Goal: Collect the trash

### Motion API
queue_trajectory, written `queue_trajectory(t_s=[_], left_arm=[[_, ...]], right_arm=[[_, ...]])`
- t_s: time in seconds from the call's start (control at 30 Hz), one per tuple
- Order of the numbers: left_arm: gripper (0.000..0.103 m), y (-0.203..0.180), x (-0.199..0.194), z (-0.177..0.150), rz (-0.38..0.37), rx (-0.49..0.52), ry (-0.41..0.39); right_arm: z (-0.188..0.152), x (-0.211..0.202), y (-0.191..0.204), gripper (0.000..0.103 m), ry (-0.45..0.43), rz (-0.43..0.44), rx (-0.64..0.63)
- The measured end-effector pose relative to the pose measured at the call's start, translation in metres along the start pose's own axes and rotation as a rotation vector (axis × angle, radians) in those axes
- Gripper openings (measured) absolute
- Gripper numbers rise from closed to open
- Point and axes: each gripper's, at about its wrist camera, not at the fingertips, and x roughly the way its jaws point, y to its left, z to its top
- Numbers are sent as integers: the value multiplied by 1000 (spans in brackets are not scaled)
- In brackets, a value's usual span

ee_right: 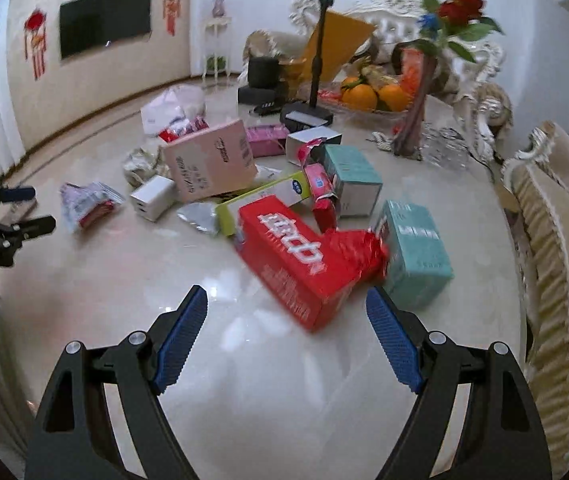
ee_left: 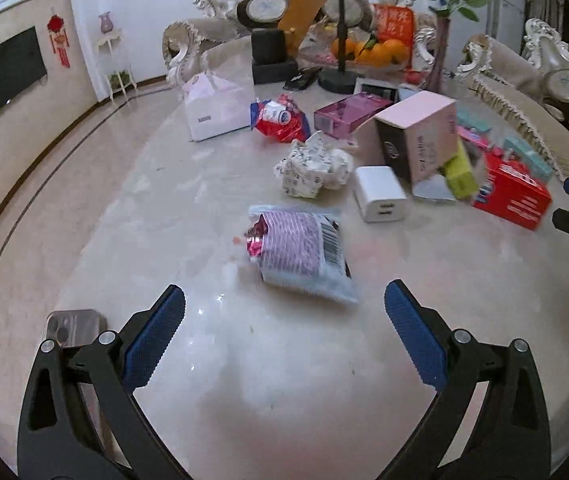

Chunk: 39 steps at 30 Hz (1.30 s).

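— Right, where do the two tools stand?

— Left hand-held gripper (ee_left: 284, 320) is spread wide and holding nothing, low over the bench (ee_left: 284, 380). Just ahead of its fingertips lies an empty snack bag (ee_left: 302, 248), flat, torn end toward the left. Right hand-held gripper (ee_right: 286, 332) is spread too, also empty, with a red carton (ee_right: 292, 260) lying slantwise just ahead, its near corner reaching between the fingers.

— How would the bag handle?

— Light and limp, I'd judge, with slick film that could slide on the glossy top. Pinch a raised edge or the crumpled torn end, not the flat middle.

— And the carton?

— Stiff card, probably empty and light. It looks wide for the spread along its length, so take it across the narrow side. A crinkled red wrapper (ee_right: 358, 246) touches its far end beside a teal box (ee_right: 416, 252); that may drag along.

— Beyond those?

— A white charger (ee_left: 380, 194), which likely isn't trash, then a paper wad (ee_left: 314, 164) and a pink box (ee_left: 424, 136), with a white bag (ee_left: 220, 108) farther back. A phone (ee_left: 74, 326) lies by the left tool; best left alone.
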Motion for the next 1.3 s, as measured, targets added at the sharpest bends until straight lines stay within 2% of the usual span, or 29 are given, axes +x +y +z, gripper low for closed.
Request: queue_trajectory(t_s=[0.17, 0.27, 0.37, 0.53, 0.57, 0.73, 0.93, 1.0, 1.03, 1.07, 1.1, 1.13, 1.17, 1.23, 1.3], left_arm=[[97, 1, 16, 7, -4, -7, 25], [97, -1, 24, 9, -4, -4, 40], [97, -1, 32, 11, -2, -5, 53], [97, -1, 39, 9, -6, -8, 68], [97, -2, 41, 10, -9, -8, 71], [97, -3, 53, 13, -20, -14, 90], [97, 1, 59, 16, -30, -43, 79], [96, 1, 59, 17, -47, -47, 82], [81, 0, 59, 17, -55, -37, 82], [61, -1, 58, 16, -57, -22, 76], [49, -1, 56, 15, -49, -11, 64], [43, 1, 55, 15, -61, -16, 61], [42, 2, 54, 15, -76, -19, 58], [42, 5, 49, 15, -75, -17, 41], [42, 7, 38, 14, -77, -17, 15]], right_arm=[[7, 27, -9, 78, 56, 11, -29], [7, 33, -15, 78, 79, 78, 16], [4, 32, -13, 78, 93, 103, 39], [-4, 17, 10, 78, 114, 208, 21], [-4, 15, 14, 78, 114, 202, 12], [2, 22, 31, 78, 106, 44, -47], [6, 47, 31, 76, 141, 11, -12], [6, 50, 32, 68, 147, 2, 11], [6, 50, 32, 47, 156, 0, 24], [6, 50, 33, 39, 170, 8, 43], [5, 48, 34, 37, 166, 6, 48], [4, 46, 37, 36, 160, -13, 42], [2, 42, 39, 36, 152, -39, 45], [-2, 33, 40, 35, 132, -38, 83], [-5, 21, 40, 35, 116, 12, 135]])
